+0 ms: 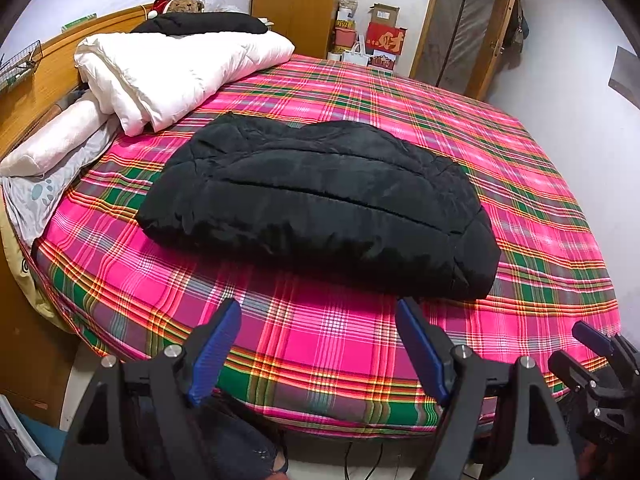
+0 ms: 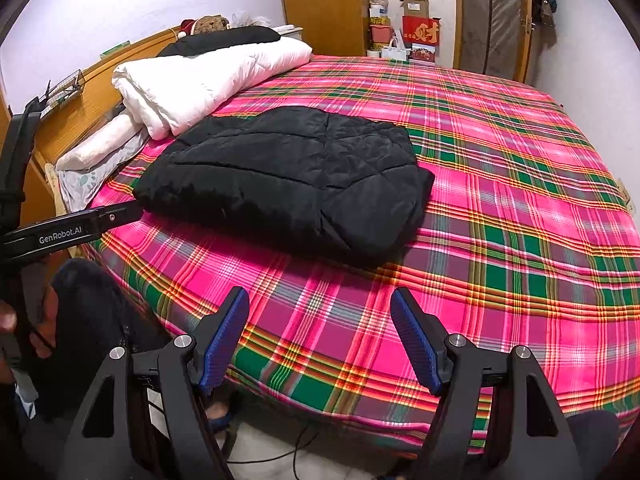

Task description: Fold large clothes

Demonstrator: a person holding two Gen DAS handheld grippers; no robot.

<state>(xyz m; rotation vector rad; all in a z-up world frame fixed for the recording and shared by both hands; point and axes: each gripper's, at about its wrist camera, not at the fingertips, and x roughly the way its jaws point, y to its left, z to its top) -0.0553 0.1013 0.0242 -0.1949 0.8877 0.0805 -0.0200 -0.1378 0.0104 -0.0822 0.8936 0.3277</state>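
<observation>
Folded black jacket point(image 1: 316, 200) on plaid bed point(image 1: 320, 344); white duvet point(image 1: 168, 76) behind. L gripper point(image 1: 318, 344), R gripper point(image 2: 320, 336): fingers wide apart, empty.

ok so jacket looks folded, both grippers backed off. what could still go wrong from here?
1. The black padded jacket is puffy and its right end looks thick and layered; the fold may spring open with nothing holding it.
2. Both the left gripper and the right gripper are open and hang over the near edge of the plaid bedsheet; a low approach could snag the sheet and drag the bundle.
</observation>
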